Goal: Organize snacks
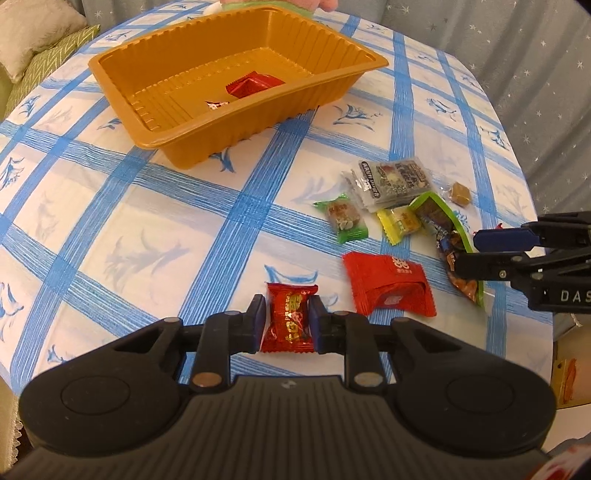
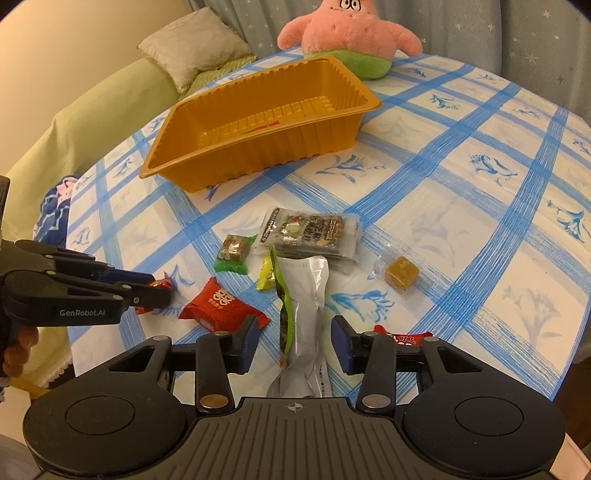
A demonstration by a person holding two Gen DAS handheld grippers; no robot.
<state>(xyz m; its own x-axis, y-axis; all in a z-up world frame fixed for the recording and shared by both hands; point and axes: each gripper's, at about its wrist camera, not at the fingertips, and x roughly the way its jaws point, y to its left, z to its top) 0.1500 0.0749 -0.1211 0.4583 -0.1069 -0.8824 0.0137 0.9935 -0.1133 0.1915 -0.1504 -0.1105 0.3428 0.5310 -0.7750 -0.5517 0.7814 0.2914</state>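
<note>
Left tool [image 1: 287, 322] clamped on red candy [image 1: 290, 322], long axis forward, right tool [image 2: 294, 344] apparently apart astride silver pouch [image 2: 304, 295]

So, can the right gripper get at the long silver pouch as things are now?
Probably yes: the right gripper is open, with the long silver pouch lying between its fingers and nothing on top of it.

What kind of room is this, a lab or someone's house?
Most likely a home living room: a pink plush toy sits on the checked tablecloth, with a cushion on a sofa and starry curtains behind.
</note>
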